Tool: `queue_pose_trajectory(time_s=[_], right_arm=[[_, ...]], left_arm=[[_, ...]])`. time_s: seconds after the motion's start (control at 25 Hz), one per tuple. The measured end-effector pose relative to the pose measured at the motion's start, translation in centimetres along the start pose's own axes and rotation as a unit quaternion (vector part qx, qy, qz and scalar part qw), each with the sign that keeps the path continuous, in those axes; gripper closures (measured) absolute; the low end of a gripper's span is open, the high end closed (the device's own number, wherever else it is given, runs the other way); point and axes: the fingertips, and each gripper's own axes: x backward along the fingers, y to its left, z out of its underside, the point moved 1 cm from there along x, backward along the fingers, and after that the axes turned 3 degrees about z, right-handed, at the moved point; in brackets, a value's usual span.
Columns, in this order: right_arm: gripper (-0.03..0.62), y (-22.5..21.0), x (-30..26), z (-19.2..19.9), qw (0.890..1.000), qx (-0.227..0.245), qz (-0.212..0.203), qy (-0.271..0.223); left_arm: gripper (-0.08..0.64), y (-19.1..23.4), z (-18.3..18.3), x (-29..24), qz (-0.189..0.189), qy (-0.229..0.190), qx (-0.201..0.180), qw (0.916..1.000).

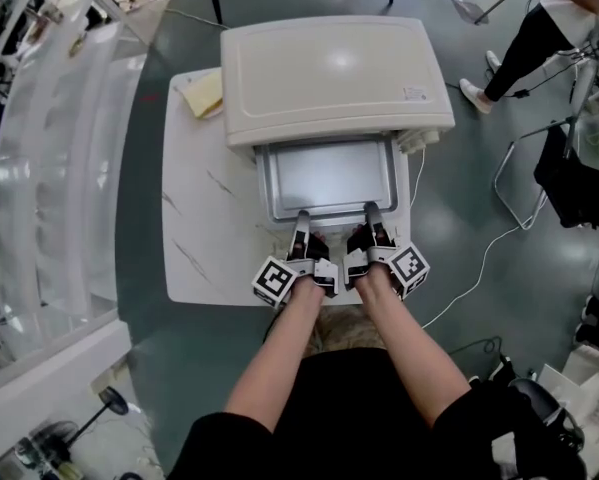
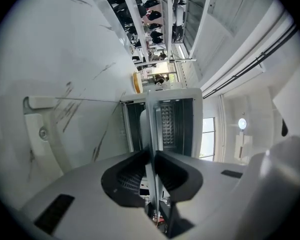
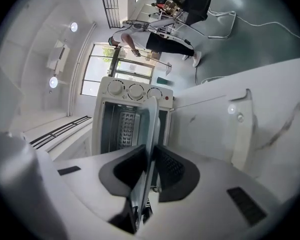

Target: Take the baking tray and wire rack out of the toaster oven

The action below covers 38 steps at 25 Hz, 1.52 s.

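My left tool (image 1: 301,218) and right tool (image 1: 372,210) were each clamped on the near edge of the tray (image 1: 329,176), side by side. The tray lay straight ahead of them, partway out of the oven (image 1: 329,73), above the worktop (image 1: 194,238). Its long side ran left to right. I think it had to slide straight back toward me, both hands pulling evenly.

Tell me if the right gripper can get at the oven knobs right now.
Probably not yet. The right gripper is shut on the tray, sharing it with the left gripper. The knobs are uncovered on the oven front, so the way looks free once it lets go.
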Motion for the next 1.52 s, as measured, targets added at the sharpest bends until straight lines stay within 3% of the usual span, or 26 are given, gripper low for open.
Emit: queue_pose_trajectory(time_s=[0.4, 0.72, 1.0, 1.52], right_arm=[[0.509, -2.1, 4.2, 1.8, 1.000, -0.003, 0.027, 0.001], [0.509, -2.9, 6.4, 4.4, 0.998, 0.029, 0.046, 0.026], [0.503, -2.6, 5.9, 8.7, 0.997, 0.034, 0.042, 0.061], [0.499, -1.6, 3.4, 20.4, 0.990, 0.047, 0.037, 0.126]], left_arm=[[0.479, 0.7, 0.8, 4.3, -0.004, 0.006, 0.009, 0.9999], [0.479, 1.5, -0.2, 7.8, 0.003, 0.017, 0.018, 0.9997], [0.476, 1.7, -4.0, 10.4, 0.002, -0.009, 0.008, 0.9999], [0.469, 3.0, -14.6, 15.4, 0.003, -0.072, -0.007, 0.9974]])
